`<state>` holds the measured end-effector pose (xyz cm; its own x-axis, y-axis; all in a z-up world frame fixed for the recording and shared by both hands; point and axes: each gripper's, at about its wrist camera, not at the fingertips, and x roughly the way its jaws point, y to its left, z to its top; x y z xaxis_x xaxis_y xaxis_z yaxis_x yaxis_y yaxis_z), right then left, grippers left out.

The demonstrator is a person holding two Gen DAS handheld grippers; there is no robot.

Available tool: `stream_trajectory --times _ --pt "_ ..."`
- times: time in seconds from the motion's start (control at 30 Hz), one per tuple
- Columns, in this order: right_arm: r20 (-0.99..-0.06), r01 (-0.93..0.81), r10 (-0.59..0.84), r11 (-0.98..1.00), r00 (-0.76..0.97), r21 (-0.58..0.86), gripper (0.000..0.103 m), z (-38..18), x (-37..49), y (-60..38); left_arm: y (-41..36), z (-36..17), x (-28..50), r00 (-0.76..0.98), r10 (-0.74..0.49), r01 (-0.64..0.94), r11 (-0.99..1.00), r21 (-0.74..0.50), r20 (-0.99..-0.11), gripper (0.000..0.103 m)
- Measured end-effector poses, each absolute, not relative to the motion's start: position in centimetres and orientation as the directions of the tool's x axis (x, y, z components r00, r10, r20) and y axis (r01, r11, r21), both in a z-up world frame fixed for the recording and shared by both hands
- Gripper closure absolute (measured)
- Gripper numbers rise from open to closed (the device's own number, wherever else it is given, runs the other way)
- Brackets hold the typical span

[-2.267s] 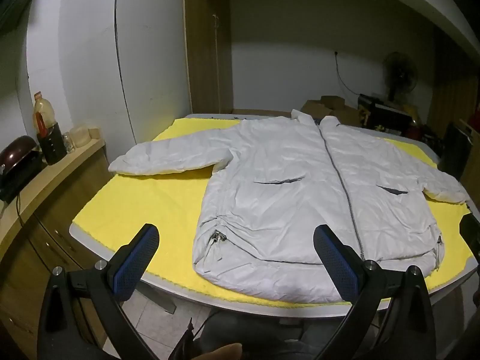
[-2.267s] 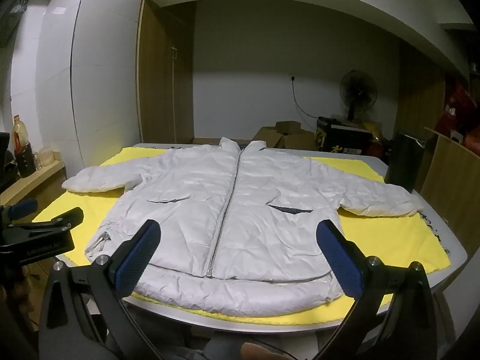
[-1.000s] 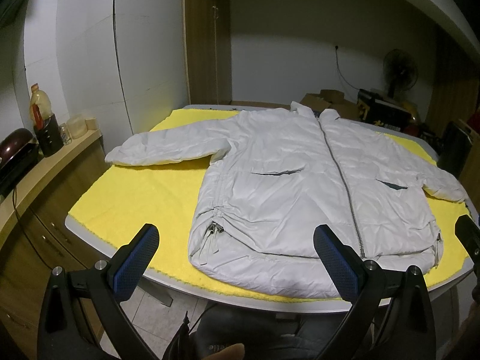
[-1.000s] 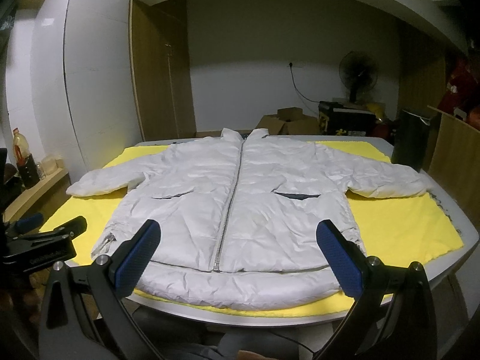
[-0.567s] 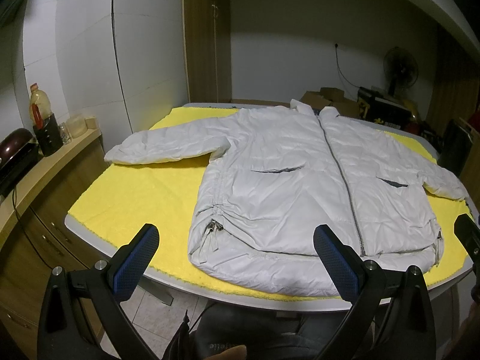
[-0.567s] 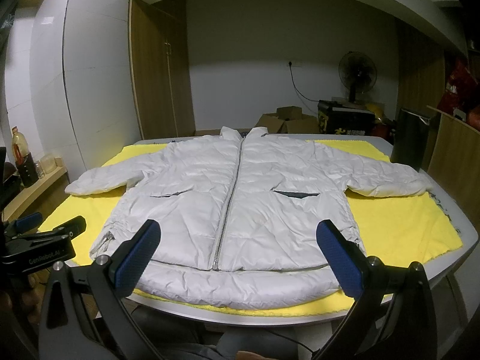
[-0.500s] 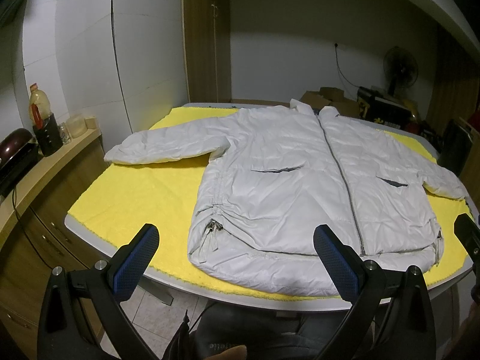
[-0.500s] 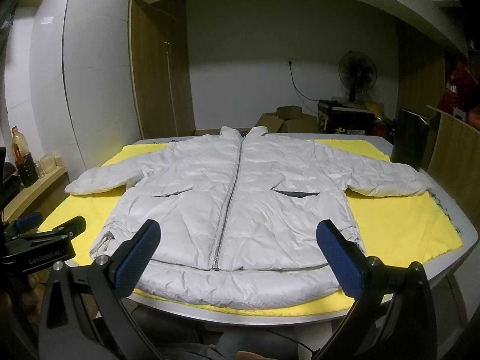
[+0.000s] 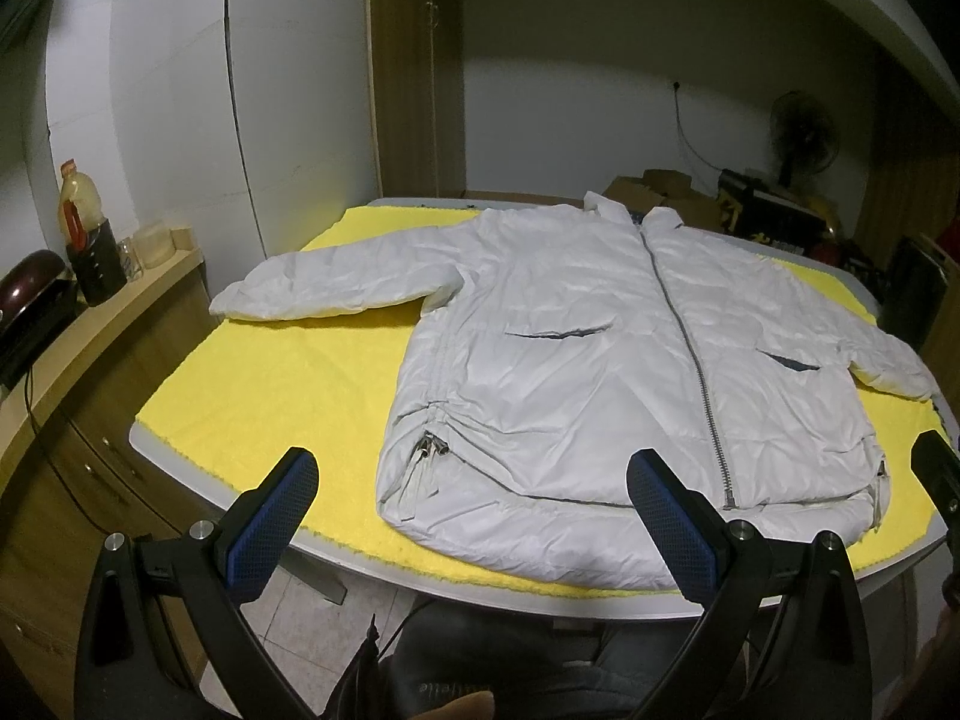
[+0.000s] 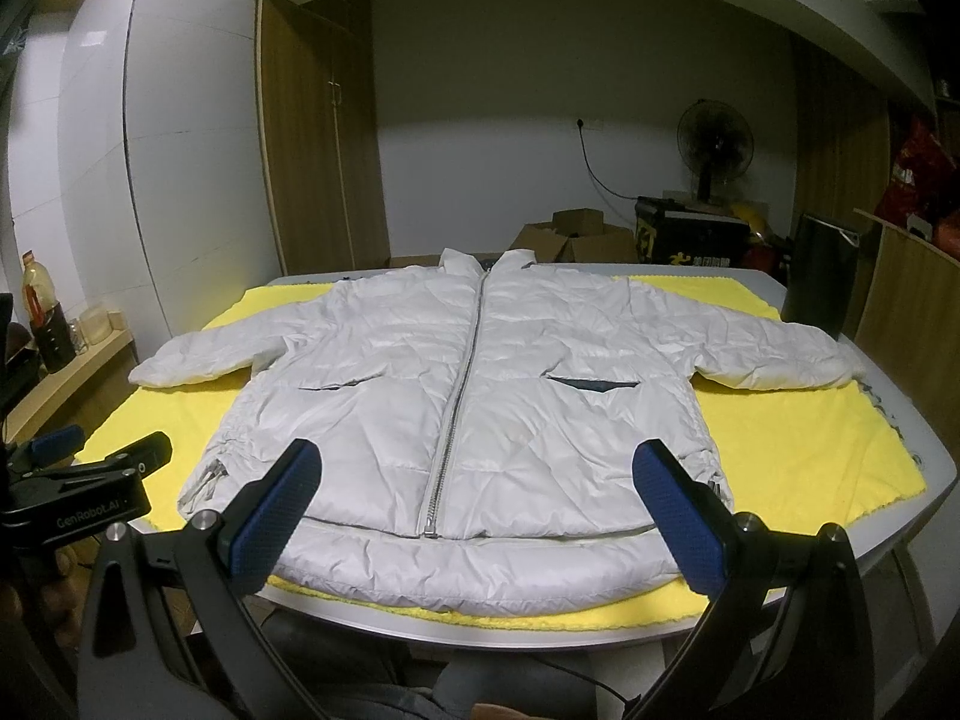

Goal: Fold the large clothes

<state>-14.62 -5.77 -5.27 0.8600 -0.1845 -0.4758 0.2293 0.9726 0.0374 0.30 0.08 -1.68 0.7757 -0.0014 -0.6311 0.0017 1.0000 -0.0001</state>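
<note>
I've drifted slightly closer; both grippers (image 9: 471, 507) (image 10: 477, 495) gape empty. I'd pinch the jacket (image 10: 480, 396) sleeve cuffs first.

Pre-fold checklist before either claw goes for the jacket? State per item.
1. Jacket lies flat, front up, on the yellow cloth: ok.
2. Zipper closed up to the collar: ok.
3. Both sleeves spread out to the sides, left sleeve and right sleeve: ok.
4. Left claw open and holding nothing: ok.
5. Right claw open and holding nothing: ok.
6. Hem fully on the table: not ok, the near hem bulges past the cloth's front edge.
</note>
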Motion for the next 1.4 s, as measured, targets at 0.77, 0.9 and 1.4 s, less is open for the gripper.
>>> stream_trajectory --times 0.77,0.9,1.4 --pt "-0.481 0.232 -0.188 0.972 0.857 0.035 0.000 -5.30 -14.54 -5.78 0.06 -1.79 0.42 0.769 -0.006 0.006 1.000 -0.003 -0.639 0.000" --pt "-0.479 0.231 -0.187 0.972 0.858 0.034 0.000 -5.27 -14.59 -5.73 0.07 -1.79 0.42 0.769 -0.007 0.006 1.000 -0.003 -0.639 0.000" --pt "-0.489 0.230 -0.185 0.972 0.852 0.034 0.000 -6.11 -14.46 -5.77 0.07 -2.16 0.72 0.756 -0.005 0.000 1.000 -0.008 -0.655 0.000"
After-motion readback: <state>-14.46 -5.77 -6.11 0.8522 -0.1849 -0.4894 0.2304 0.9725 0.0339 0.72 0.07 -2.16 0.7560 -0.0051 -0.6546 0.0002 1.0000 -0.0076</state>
